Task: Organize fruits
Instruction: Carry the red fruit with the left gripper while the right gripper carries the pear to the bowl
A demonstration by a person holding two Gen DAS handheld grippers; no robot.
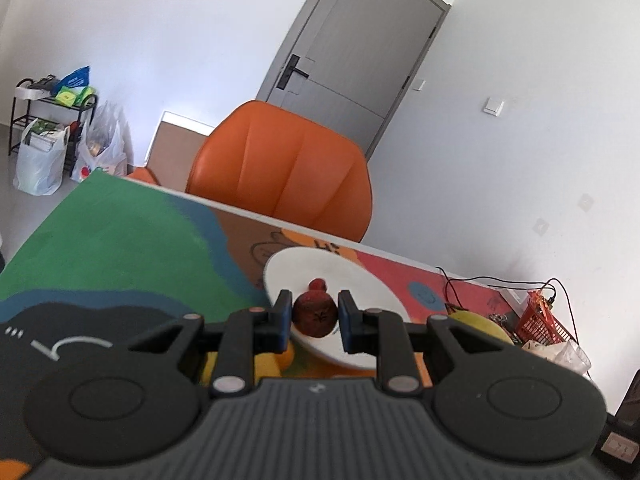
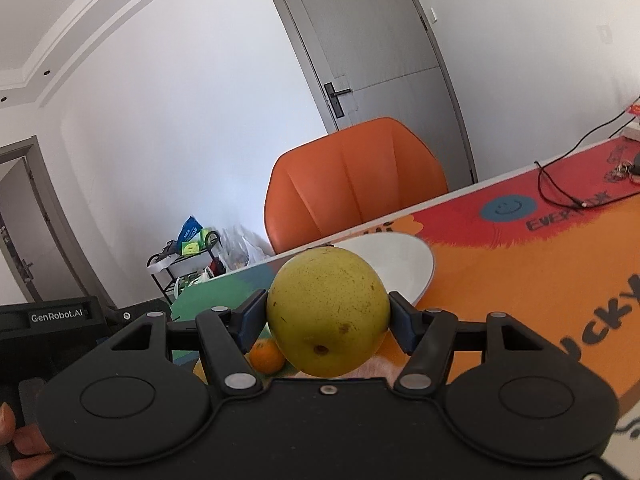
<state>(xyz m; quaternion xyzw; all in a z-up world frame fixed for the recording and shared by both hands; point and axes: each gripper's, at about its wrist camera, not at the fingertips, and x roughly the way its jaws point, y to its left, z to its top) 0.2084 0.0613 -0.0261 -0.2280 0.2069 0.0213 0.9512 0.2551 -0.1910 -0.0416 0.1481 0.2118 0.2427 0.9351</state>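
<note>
The left gripper (image 1: 314, 316) fingers pinch a dark red fruit (image 1: 315, 315) over the white plate (image 1: 360, 280); the right gripper (image 2: 328, 320) fingers clamp a yellow pear (image 2: 328, 312) beside that plate.

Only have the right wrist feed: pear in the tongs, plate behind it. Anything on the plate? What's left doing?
Observer: Yes, a small red fruit lies on the plate.
Operator: And the left tongs?
Observer: Left tongs bracket a dark red fruit at the plate's near rim. I can't tell whether they grip it.
Operator: Anything further right?
Observer: A red basket stands on the table, right of the pear you hold.
</note>
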